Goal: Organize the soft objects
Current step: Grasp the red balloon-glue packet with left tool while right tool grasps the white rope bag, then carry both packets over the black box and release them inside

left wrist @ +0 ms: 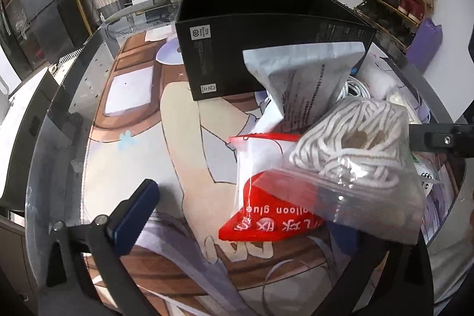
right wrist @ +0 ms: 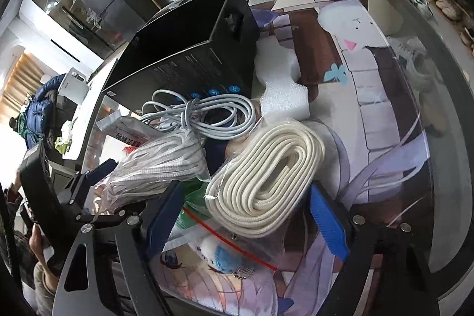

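On the round glass worktop (right wrist: 420, 96), over a printed cartoon mat, a heap of soft goods lies beside an open black cardboard box (left wrist: 266, 40) with matte walls; what is in it cannot be seen.

The right gripper (right wrist: 251, 215) points steeply down with its jaws spread wide, one blue ribbed pad on each side of the cream rope coil (right wrist: 266, 171), neither pad pressing on it. This braided cord is wound into a flat oval, its long axis running from near the gripper up toward the white foam block (right wrist: 281, 82), which is lumpy and grainy. Beside the coil lies a loosely looped grey cable (right wrist: 207, 114), smooth and round, just in front of the box.

The left gripper (left wrist: 284, 156) has its jaws set far apart, with a clear crinkled plastic bag of thin white cord (left wrist: 349, 156) between them; whether the pads press on it I cannot tell. Under that bag sits a red and clear zip pouch (left wrist: 263, 203) printed "balloon glue", and behind it a white printed packet (left wrist: 305, 79) leans against the box.

Under the right gripper lies another clear zip bag (right wrist: 225, 245) with a red seal line, holding something fluffy in white and blue.
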`<state>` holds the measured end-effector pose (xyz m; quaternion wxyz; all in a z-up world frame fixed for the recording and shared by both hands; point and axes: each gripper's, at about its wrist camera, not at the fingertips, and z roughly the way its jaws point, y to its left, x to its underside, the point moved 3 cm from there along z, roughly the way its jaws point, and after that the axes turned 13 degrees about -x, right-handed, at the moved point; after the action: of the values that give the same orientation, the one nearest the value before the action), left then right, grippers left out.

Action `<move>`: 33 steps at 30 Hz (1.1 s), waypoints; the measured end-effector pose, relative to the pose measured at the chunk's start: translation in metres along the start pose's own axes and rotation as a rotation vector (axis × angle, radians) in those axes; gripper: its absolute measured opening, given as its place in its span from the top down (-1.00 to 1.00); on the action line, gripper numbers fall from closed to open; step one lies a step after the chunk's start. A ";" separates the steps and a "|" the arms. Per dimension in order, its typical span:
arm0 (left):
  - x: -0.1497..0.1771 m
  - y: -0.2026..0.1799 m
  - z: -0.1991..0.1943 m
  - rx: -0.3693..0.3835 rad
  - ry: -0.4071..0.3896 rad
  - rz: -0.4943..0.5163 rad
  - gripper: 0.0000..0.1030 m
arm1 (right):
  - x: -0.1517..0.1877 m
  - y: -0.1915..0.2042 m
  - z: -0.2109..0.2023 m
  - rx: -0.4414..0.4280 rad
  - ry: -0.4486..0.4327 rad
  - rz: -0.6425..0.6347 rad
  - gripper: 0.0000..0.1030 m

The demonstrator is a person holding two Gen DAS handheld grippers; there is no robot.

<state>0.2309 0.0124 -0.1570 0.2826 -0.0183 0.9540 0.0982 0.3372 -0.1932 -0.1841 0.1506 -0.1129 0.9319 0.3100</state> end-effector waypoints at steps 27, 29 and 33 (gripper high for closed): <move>-0.008 0.021 -0.062 -0.016 -0.096 0.071 0.15 | -0.019 0.000 0.011 0.113 -0.039 -0.009 -0.28; -0.008 0.024 -0.066 -0.014 -0.104 0.065 0.15 | -0.017 0.005 0.014 0.147 -0.017 -0.071 -0.15; -0.010 0.027 -0.073 0.005 -0.118 0.065 0.15 | -0.012 0.007 0.012 0.135 0.014 -0.124 0.20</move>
<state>0.1978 0.0242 -0.0868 0.3350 0.0190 0.9360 0.1060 0.3488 -0.1795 -0.1852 0.1703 -0.1620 0.9430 0.2356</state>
